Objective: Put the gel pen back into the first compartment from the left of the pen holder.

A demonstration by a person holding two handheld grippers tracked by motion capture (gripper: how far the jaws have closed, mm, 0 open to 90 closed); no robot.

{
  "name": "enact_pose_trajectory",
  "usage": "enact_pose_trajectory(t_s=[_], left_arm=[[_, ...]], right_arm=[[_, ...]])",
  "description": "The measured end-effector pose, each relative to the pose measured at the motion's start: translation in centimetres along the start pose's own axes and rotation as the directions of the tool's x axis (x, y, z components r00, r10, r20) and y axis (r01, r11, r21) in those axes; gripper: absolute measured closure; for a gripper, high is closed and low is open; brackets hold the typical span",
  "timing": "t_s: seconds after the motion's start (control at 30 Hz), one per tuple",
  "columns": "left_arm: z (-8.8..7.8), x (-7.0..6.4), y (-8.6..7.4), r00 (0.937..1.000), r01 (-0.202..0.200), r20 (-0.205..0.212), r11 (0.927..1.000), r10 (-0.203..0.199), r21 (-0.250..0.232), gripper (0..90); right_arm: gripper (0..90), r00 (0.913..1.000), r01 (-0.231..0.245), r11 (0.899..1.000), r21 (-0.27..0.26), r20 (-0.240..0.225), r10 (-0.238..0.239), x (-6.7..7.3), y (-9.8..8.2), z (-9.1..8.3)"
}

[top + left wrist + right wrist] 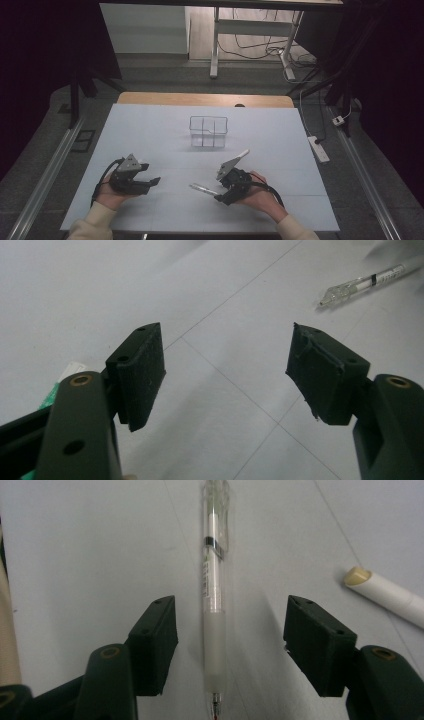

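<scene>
Right gripper view: my right gripper (225, 645) straddles the clear pen (214, 595), jaws apart on either side of its frosted grip, pads not touching it. The pen lies flat on the white table (90, 545), pointing away along the jaw line, tip nearest me. A white tube (385, 595) lies just to the right. High view: my left gripper (145, 175) rests at the near left, jaws spread on nothing; my right gripper holds the near centre, with the pen to its left. A clear wire-frame box (208, 131) stands farther off, mid-table.

Risk, as I judge it: if one pad meets the barrel first, the round pen could roll or skid sideways. Beyond the table: grey floor, desk legs, loose cables.
</scene>
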State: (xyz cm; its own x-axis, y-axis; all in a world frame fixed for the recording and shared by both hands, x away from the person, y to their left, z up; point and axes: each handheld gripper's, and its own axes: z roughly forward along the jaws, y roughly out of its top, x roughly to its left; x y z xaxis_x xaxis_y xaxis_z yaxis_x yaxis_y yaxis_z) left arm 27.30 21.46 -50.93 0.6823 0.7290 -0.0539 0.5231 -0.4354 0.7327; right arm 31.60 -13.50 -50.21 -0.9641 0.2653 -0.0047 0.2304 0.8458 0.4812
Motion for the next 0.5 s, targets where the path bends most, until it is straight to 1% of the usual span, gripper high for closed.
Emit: enact_pose_trajectory(t_s=[0.07,0.17,0.3,0.37,0.4,0.43,0.5], left_arm=[[0.02,0.01,0.0,1.0,0.0,0.001,1.0,0.0,0.001,31.2],[0.04,0.0,0.0,1.0,-0.001,0.001,1.0,0.001,0.001,31.2],[0.04,-0.02,0.0,1.0,-0.003,0.001,1.0,0.003,0.002,31.2],[0.05,-0.02,0.01,1.0,-0.004,0.001,1.0,0.004,0.003,31.2],[0.06,-0.02,0.01,1.0,-0.004,0.001,1.0,0.004,0.004,31.2],[0.08,-0.01,0.01,1.0,-0.005,0.001,1.0,0.005,0.004,31.2],[0.09,-0.02,0.01,1.0,-0.005,0.0,1.0,0.005,0.005,31.2]], right_arm=[[39.7,1.0,0.001,1.0,0.006,-0.005,-0.001,-0.02,-0.03,0.07],[42.1,0.9997,0.024,1.0,0.01,-0.007,-0.024,0.18,0.07,0.2],[46.2,0.9993,0.038,0.999,0.027,0.002,-0.038,0.23,0.05,0.4],[48.0,0.9992,0.039,0.999,0.034,0.004,-0.039,0.23,0.05,0.43],[49.3,0.9995,0.032,0.999,0.033,0.005,-0.033,0.29,0.06,0.46],[52.4,0.9992,0.04,0.998,0.042,-0.007,-0.039,0.18,0.05,0.53],[52.9,0.9993,0.037,0.998,0.047,-0.013,-0.036,0.17,0.08,0.59]])
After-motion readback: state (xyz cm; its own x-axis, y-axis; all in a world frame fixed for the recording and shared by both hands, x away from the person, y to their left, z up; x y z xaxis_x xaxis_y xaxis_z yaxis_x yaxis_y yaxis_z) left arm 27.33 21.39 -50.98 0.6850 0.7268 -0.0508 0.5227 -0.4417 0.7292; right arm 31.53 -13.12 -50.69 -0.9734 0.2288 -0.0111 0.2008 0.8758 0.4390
